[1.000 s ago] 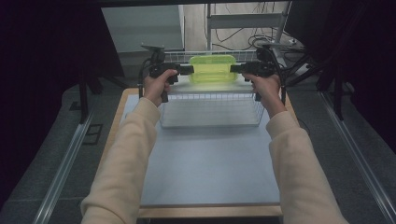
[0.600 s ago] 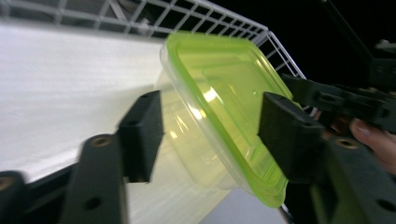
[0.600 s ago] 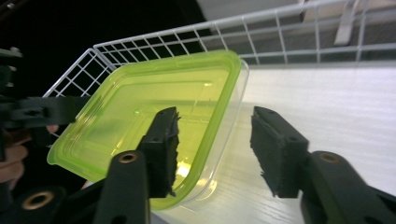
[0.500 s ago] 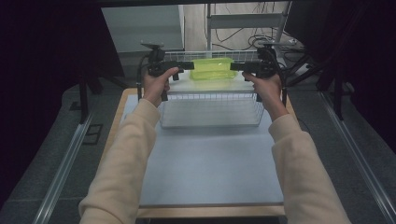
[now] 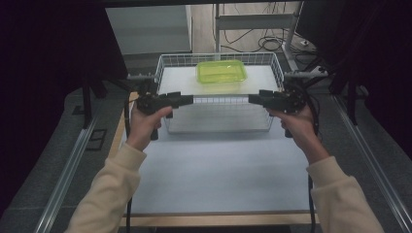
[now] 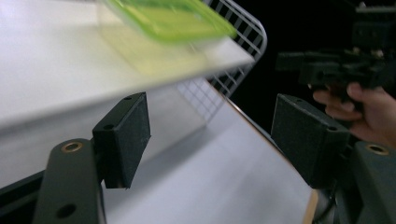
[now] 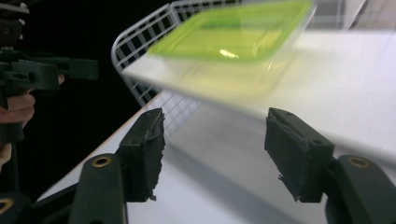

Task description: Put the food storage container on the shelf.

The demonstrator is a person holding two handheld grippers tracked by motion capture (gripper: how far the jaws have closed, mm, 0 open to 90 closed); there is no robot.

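Here one green-lidded clear box (image 5: 221,73) in one wire basket (image 5: 167,65) lies beyond both grippers' jaws, left gripper (image 5: 187,100) and right gripper (image 5: 253,98), which have just been opening, wide and empty.

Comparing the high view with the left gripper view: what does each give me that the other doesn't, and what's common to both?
High view alone: the left hand-held gripper from outside, both cream sleeves, the whole wire basket on the table, and the floor cables behind.

Left gripper view alone: the left hand-held gripper's own two black pads close up, standing wide apart with nothing between them; its jaws have just been opening.

Both: the green-lidded container resting on the white board in the basket, and the right hand-held gripper held beside it.
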